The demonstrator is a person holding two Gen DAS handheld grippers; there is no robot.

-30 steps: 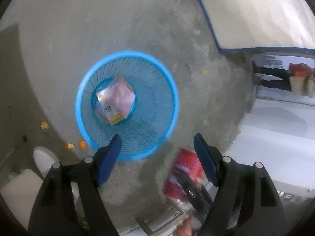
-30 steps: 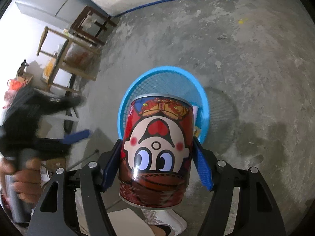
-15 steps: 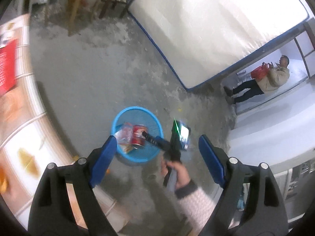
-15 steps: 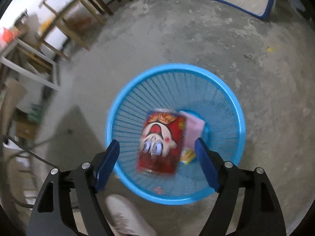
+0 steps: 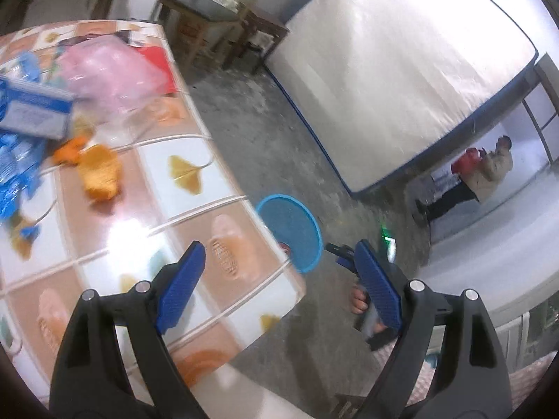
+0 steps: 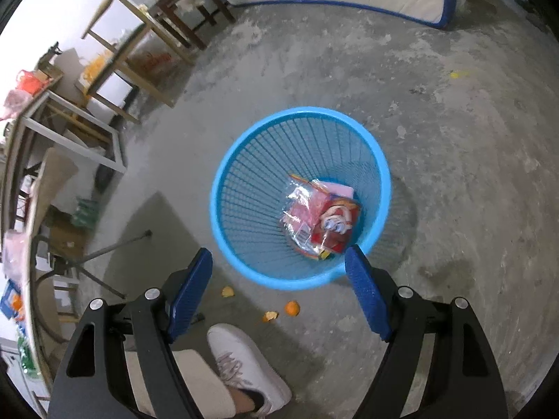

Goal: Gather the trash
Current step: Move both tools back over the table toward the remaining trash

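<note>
Left gripper (image 5: 279, 276) over the tiled table (image 5: 146, 188), jaws just widened, wide open, empty. Right gripper (image 6: 279, 279) above blue mesh bin (image 6: 244, 188) on the concrete floor, jaws just opened, nothing between them. Red cartoon can (image 6: 335, 223) lies in the bin beside plastic wrapper (image 6: 302, 209).

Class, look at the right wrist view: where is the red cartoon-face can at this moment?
The red cartoon-face can lies at the bottom of the blue plastic mesh wastebasket on the concrete floor, beside a clear plastic wrapper, centre-right in the right wrist view.
</note>
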